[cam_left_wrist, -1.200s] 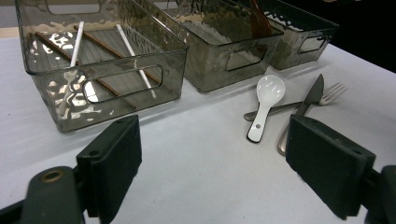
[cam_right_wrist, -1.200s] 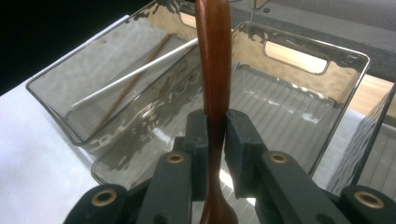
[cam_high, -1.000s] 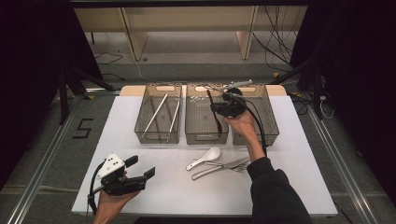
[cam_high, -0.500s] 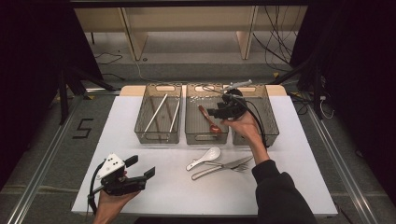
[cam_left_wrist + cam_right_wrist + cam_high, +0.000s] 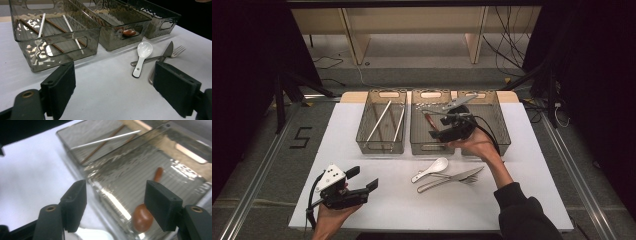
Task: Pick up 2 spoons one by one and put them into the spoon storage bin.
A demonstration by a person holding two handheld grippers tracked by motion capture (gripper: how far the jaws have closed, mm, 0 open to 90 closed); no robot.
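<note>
A brown wooden spoon (image 5: 142, 218) lies in the middle clear bin (image 5: 422, 146), red-brown against the bin floor (image 5: 429, 120). My right gripper (image 5: 438, 136) hovers over that bin's near end. Its jaws have just been opening and stand open (image 5: 116, 200), with nothing between them and the spoon below. My left gripper (image 5: 362, 178) rests low at the table's near left, open and empty (image 5: 117, 82). A white ceramic spoon (image 5: 432, 168), a knife (image 5: 452, 178) and a fork (image 5: 469, 179) lie together on the white table in front of the bins.
The left bin (image 5: 381, 145) holds white and brown chopsticks (image 5: 41, 22). The right bin (image 5: 499, 132) stands beside the middle one, partly behind my right hand. A cable trails from the right gripper. Dark floor surrounds the table (image 5: 532, 200).
The right gripper's jaws went from shut on the brown spoon to open; the spoon now lies in the middle bin. The right hand drew back towards the bin's near end. The left gripper stayed still.
</note>
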